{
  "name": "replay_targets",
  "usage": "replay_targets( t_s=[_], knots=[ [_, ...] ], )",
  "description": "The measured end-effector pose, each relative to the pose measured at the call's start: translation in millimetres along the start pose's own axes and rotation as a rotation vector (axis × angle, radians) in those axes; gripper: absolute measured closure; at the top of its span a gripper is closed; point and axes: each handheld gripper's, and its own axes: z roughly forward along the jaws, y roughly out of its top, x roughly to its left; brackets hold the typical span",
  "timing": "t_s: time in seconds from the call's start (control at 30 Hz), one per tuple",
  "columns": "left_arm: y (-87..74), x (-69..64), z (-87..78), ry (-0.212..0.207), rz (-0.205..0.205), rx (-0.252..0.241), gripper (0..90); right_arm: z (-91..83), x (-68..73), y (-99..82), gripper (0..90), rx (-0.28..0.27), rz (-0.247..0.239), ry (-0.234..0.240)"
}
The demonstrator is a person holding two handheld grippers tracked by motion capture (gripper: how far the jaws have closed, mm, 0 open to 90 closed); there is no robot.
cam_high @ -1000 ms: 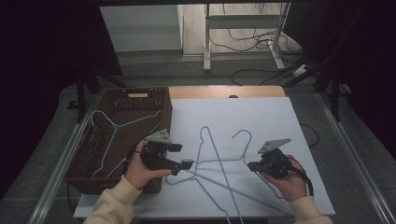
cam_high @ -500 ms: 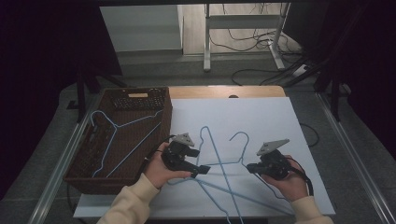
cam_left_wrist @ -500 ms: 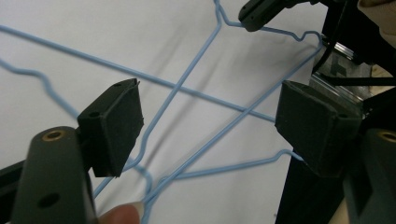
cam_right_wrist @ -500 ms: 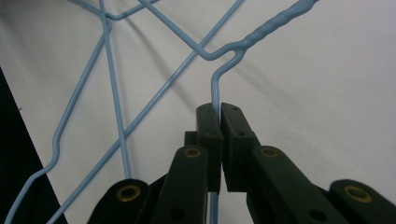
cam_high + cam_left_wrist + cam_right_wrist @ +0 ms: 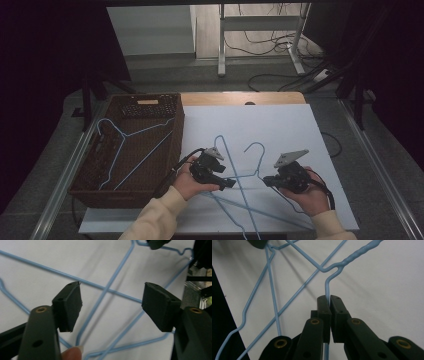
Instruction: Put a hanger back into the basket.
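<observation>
One blue wire hanger (image 5: 131,145) already lies in the brown wicker basket (image 5: 176,131), while two more (image 5: 239,172) sit tangled and crossed on the white table (image 5: 300,130), not yet sorted. My right hand-held gripper (image 5: 266,180) is pressed together on one hanger's wire beside its neck. My left hand-held gripper (image 5: 231,183), jaws spread but just been closing, hovers over the crossing wires with nothing pinched; that overlap is what I judge stands in the way.
</observation>
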Motion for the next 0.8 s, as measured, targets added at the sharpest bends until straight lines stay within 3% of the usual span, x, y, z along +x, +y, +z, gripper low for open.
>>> replay_targets(
  t_s=[0.27, 0.47, 0.5, 0.6, 0.8],
  knots=[
    [-3.3, 4.8, 15.3, 0.009, 0.036, 0.025, 50.2, 0.8, 1.5, 1.7, 87.3, -0.007, -0.015, 0.008],
    [-6.2, 0.0, 27.2, 0.061, 0.078, 0.085, 68.9, 1.0, 1.4, 2.5, 87.3, -0.01, -0.02, 0.008],
    [-6.3, -0.4, 27.4, 0.052, 0.082, 0.095, 74.8, 1.1, 1.5, 2.6, 87.3, -0.008, -0.022, 0.004],
    [-7.0, -6.7, 27.9, 0.04, 0.128, 0.137, 80.1, 0.1, 1.1, 1.8, 86.9, -0.015, -0.021, 0.0],
    [-8.0, -18.2, 25.6, -0.011, 0.163, 0.152, 86.1, -0.9, -0.9, -0.1, 85.6, -0.03, -0.012, -0.019]
  ],
)
